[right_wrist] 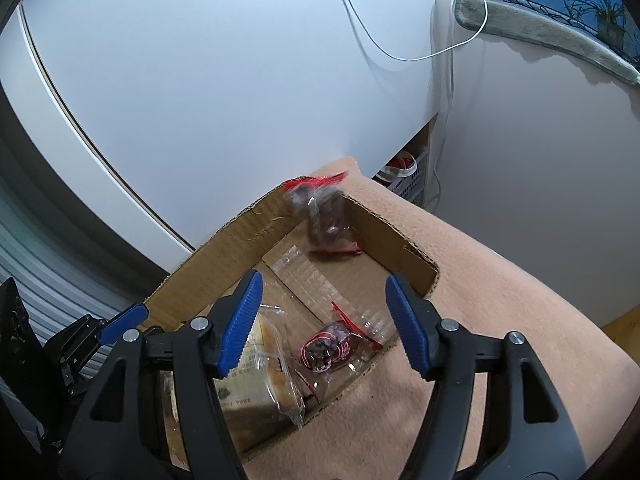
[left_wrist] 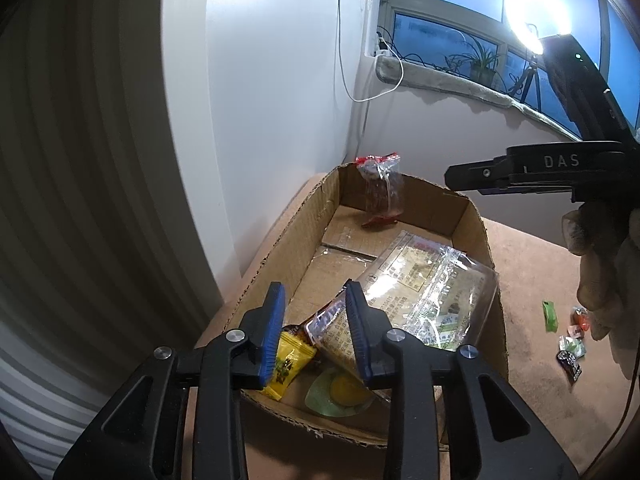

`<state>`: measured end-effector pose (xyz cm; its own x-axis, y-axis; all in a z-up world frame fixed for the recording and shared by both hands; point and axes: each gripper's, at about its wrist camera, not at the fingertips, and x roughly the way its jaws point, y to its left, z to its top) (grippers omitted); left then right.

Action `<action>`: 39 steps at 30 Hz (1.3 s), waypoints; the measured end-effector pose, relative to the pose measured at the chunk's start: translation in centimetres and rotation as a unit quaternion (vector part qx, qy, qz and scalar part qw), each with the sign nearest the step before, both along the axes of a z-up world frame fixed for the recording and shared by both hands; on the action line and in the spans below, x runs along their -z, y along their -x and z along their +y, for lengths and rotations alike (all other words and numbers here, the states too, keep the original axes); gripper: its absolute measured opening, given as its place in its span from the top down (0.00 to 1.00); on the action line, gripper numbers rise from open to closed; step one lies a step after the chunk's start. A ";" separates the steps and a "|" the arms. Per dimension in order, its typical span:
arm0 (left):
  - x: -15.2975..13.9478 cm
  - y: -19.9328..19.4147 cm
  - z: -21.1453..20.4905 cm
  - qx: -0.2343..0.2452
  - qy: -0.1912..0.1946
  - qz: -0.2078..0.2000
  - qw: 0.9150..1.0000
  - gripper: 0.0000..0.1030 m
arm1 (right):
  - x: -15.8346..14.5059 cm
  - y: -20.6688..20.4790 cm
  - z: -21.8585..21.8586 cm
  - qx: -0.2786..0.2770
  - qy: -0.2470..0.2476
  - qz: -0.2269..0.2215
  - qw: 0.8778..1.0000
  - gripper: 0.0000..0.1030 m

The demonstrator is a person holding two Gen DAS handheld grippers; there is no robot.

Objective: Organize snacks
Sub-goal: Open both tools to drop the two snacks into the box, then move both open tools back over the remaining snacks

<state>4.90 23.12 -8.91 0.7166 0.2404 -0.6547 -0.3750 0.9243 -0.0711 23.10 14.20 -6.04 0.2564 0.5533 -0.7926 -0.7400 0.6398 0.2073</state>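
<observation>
The snacks are being gathered in an open cardboard box (left_wrist: 472, 216) that stands on a tan-covered worktop (left_wrist: 532, 264), close to the white wall. Against the box's far wall a clear red-trimmed packet (left_wrist: 380, 192) is propped upright; nearer lie a large clear-wrapped pack (left_wrist: 432, 280), a yellow sachet (left_wrist: 290, 364), a printed pack (left_wrist: 332, 336) and a green-and-yellow packet (left_wrist: 340, 394).

The left tool (left_wrist: 316, 336) is held over the near end of the box with its fingers apart and nothing clamped; the printed pack lies between them or just below, and contact cannot be confirmed. The right tool (right_wrist: 322, 324) is held over the box's right side, fingers wide apart and empty, with a small dark red-printed packet (right_wrist: 328, 350) beneath the gap.

Several small sweets (left_wrist: 570, 344) and a green one (left_wrist: 550, 316) are seen on the worktop to the right of the box, well apart from it, so the task is judged unfinished.

Risks are judged as follows. The crinkly film may be pinched without its contents, so a packet could slip out. The light box could be shoved or tipped if a fingertip catches its ragged rim. The propped packet could be knocked flat. The small sweets could be flicked away by a closing finger.
</observation>
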 end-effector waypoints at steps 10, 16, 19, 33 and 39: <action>-0.7 0.6 -0.5 0.003 0.002 -0.013 1.000 0.63 | -1.6 0.7 -2.4 0.012 -0.012 -0.013 1.000 0.35; -1.7 1.1 -1.3 0.007 -0.001 -0.025 1.000 0.63 | -2.4 1.5 -4.1 0.018 -0.019 -0.022 0.999 0.35; -2.2 1.4 -1.7 0.009 -0.003 -0.031 0.999 0.63 | -2.9 2.0 -5.2 0.023 -0.027 -0.024 0.999 0.35; -4.6 2.9 -5.8 0.048 0.003 -0.067 0.997 0.63 | -4.8 5.9 -12.9 0.055 -0.016 -0.086 0.995 0.35; -4.2 2.5 -8.7 0.084 0.019 -0.070 0.994 0.63 | -5.0 6.9 -17.8 0.087 -0.001 -0.114 0.990 0.35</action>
<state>2.39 14.46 -4.69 0.8287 0.0867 -0.5529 -0.2002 0.9685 -0.1482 16.16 -3.65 -1.01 0.5192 0.4870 -0.7023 -0.6468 0.7611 0.0496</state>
